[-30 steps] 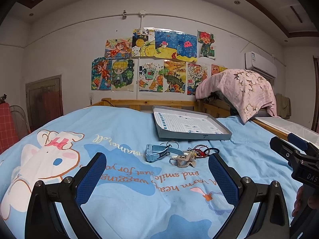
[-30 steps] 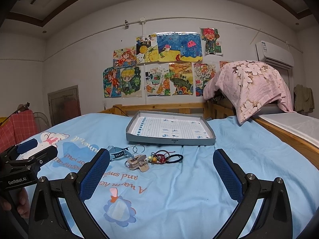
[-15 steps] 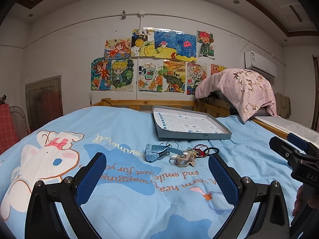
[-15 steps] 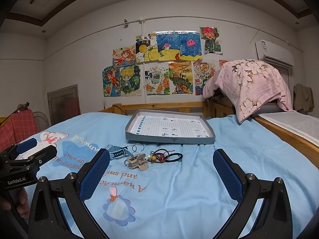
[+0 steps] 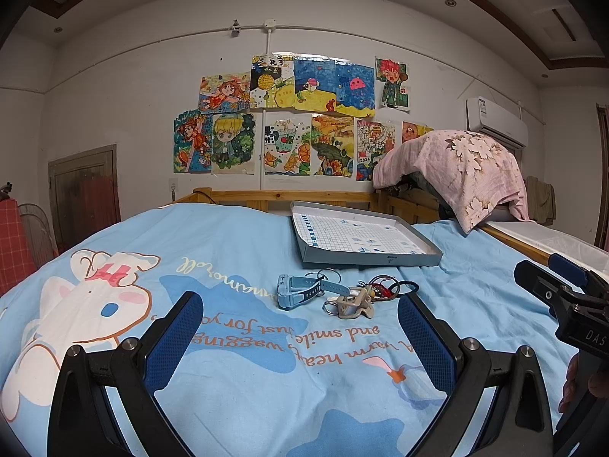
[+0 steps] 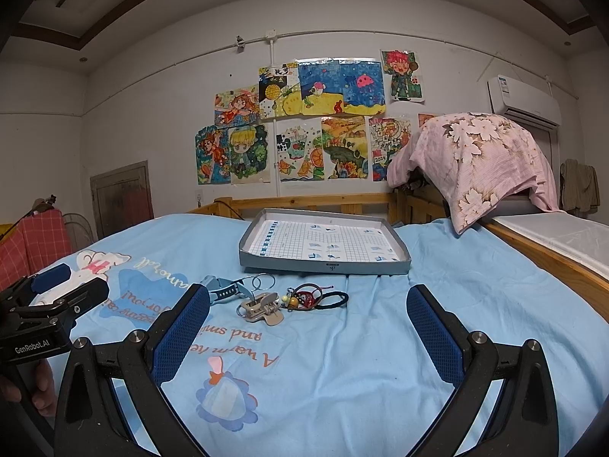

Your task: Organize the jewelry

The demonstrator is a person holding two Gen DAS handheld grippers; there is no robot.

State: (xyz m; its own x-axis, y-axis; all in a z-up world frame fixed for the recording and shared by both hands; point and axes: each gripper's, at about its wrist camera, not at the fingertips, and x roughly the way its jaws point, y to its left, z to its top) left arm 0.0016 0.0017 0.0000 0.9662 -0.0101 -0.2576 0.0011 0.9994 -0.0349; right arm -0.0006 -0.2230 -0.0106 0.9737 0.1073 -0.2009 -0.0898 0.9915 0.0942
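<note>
Both grippers, left gripper (image 5: 300,337) and right gripper (image 6: 308,329), gape empty. I'd approach the hair clip (image 6: 262,308) low, then carry it to the tray (image 6: 323,264).

Both fisheye views sit low over the bed (image 5: 236,251), looking forward between the spread fingers of their own hand-held gripper toward the wall of drawings (image 6: 304,122). The left view stands left of the right view; each catches the other hand-held gripper at its frame edge. Both share the small pile of jewelry (image 5: 342,297) close ahead and the grey tray (image 6: 323,262) just beyond it.
</note>
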